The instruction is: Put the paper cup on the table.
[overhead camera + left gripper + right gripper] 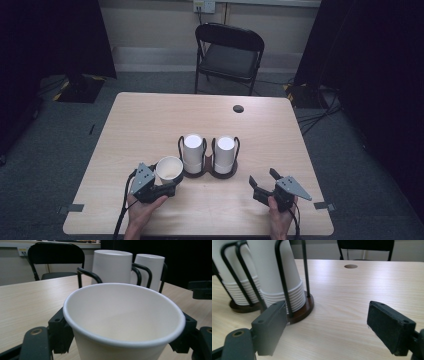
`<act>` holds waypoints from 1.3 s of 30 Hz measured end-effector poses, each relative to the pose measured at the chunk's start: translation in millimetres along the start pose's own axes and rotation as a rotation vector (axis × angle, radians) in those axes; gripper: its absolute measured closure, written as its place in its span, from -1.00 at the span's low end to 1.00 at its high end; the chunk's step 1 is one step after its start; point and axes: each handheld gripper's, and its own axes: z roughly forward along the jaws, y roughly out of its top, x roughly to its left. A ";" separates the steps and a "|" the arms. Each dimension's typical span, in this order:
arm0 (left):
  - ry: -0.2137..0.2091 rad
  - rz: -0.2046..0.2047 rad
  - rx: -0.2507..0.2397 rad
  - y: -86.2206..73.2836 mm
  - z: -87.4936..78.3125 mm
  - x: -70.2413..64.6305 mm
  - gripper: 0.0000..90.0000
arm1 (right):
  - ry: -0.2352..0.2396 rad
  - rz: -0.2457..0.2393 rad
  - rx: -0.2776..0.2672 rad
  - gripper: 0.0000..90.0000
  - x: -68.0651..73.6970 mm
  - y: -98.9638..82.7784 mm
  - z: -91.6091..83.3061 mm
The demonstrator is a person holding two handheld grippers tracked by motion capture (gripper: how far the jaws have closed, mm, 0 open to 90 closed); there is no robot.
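My left tongs (169, 186) clamp a paper cup (169, 169) whose base is cut off from sight; my right tongs (263, 181) gape apart, low over the worktop (150, 120).

One light wooden table (150, 120) carries one black wire double cup holder (208, 170) near its middle. Two stacks of upturned white paper cups (192, 150) stand in that holder, side by side. One single white paper cup (169, 169), mouth up, sits just left of the holder. One black folding chair (229, 55) stands beyond the table. Two black two-jaw grippers (165, 189) are at the table's near edge.
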 end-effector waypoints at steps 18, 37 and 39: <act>0.115 -0.017 -0.016 9.5 6.8 36.7 -0.49 | -0.130 -0.053 -0.041 -0.68 7.5 -6.1 -1.6; 0.191 -0.018 -0.007 24.6 30.9 62.7 -0.49 | -0.109 -0.034 -0.025 -0.68 6.2 -5.5 -0.8; 0.185 -0.021 -0.009 25.1 35.6 65.6 -0.49 | -0.107 -0.032 -0.026 -0.68 5.8 -5.5 -1.1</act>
